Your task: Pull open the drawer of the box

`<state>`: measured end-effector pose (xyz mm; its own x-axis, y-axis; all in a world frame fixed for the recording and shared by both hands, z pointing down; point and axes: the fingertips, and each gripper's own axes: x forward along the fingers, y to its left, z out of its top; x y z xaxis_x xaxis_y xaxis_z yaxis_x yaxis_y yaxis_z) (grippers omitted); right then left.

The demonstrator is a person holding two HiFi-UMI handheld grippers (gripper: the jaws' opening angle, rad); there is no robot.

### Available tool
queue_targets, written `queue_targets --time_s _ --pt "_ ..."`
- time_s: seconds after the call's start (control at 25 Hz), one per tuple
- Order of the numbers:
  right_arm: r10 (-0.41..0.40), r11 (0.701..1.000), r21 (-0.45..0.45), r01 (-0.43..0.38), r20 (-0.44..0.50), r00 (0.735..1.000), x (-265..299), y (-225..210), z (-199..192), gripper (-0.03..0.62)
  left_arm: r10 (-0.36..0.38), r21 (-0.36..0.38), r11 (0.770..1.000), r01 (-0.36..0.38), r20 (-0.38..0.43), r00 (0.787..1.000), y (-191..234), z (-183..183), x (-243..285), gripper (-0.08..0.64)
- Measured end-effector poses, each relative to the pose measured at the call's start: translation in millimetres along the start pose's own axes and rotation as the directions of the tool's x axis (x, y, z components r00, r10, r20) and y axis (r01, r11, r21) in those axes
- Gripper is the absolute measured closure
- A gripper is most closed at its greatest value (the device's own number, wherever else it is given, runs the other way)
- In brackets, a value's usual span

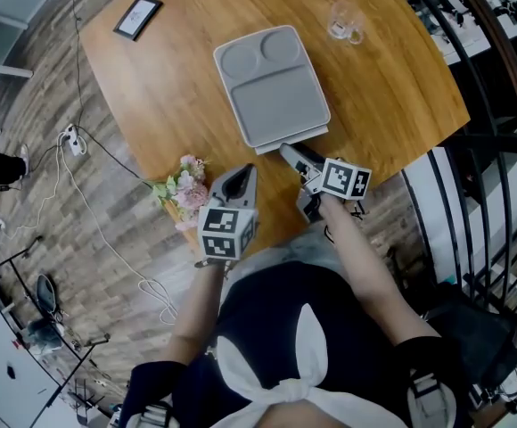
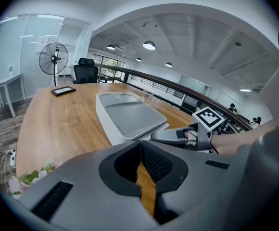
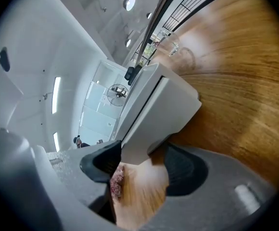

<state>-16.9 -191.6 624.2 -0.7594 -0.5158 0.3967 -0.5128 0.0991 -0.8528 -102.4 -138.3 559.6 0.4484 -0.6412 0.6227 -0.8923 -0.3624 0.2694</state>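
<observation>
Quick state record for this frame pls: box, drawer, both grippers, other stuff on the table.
box: grey, tray-shaped top, on the wooden table
drawer: at the box's near end, at most slightly out
right gripper: open, box's near end between the jaws, not clamped
left gripper: shut, empty, held back near the flowers
other: glass and framed card on the far side
</observation>
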Motion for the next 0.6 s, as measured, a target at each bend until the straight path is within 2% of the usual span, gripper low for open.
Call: queue_targets --time_s 0.2,0.4,0.6 --pt "0.093 0.994 0.061 -0.094 0.029 0.995 4.5 1.8 3.2 0.318 0.001 0.009 1.0 -0.001 -0.014 1.0 0.8 -4.9 2.9 0.541" --pt "0.141 0.988 0.068 -0.142 0.016 0.99 11.3 4.5 5.0 0.319 0.003 0.007 1.0 -0.003 -0.01 1.0 1.4 -4.6 2.6 0.541" --pt "0.197 0.975 0.097 -0.199 0.028 0.98 10.1 8.6 7.7 0.368 0.009 0.007 1.0 -0.009 -0.005 1.0 -0.4 4.3 1.6 0.541"
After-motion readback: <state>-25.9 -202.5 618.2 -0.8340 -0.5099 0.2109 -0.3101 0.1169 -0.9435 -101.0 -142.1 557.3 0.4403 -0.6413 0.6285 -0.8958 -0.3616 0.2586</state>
